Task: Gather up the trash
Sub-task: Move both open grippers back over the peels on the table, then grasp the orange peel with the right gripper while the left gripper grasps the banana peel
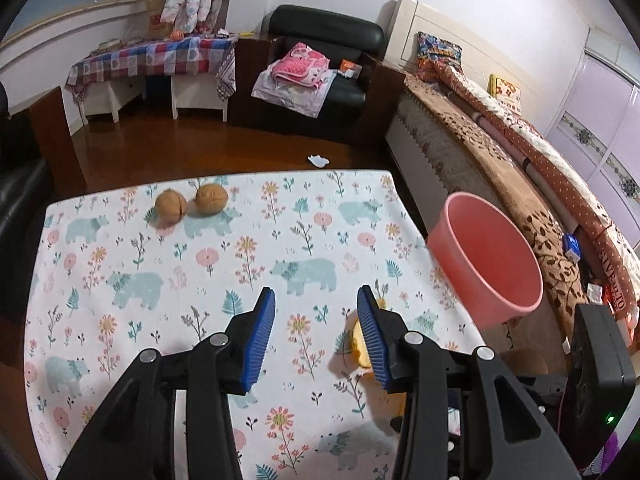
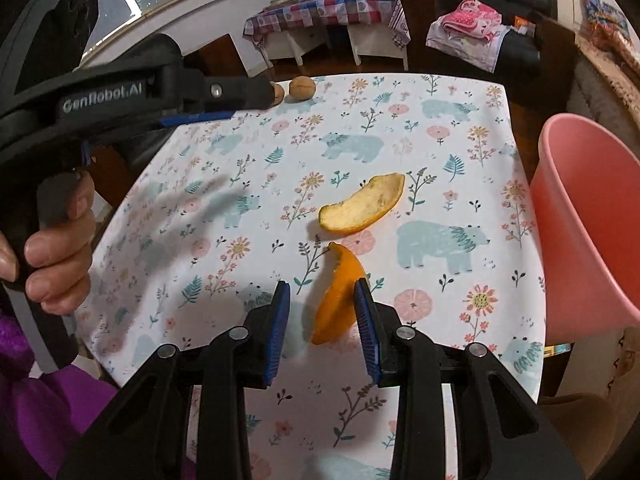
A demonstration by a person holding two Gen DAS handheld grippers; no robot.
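Note:
Two orange peel pieces lie on the floral tablecloth (image 2: 440, 160): a pale curved one (image 2: 362, 210) and a bright orange one (image 2: 338, 300). My right gripper (image 2: 322, 292) is open, its jaws either side of the near end of the orange piece, which rests against the right finger. My left gripper (image 1: 316, 300) is open and empty over the cloth (image 1: 240, 264); a peel (image 1: 362, 342) shows partly behind its right finger. Two walnuts (image 1: 188, 202) sit at the table's far left, also seen in the right wrist view (image 2: 300, 88). A pink bin (image 1: 490, 268) (image 2: 584, 224) stands at the table's right edge.
A bed (image 1: 520, 152) runs along the right. A black armchair (image 1: 320, 64) with pink clothes and a checkered bench (image 1: 152, 60) stand beyond the table. A white scrap (image 1: 319, 160) lies on the wood floor. The left gripper body (image 2: 120, 96) crosses the right view's upper left.

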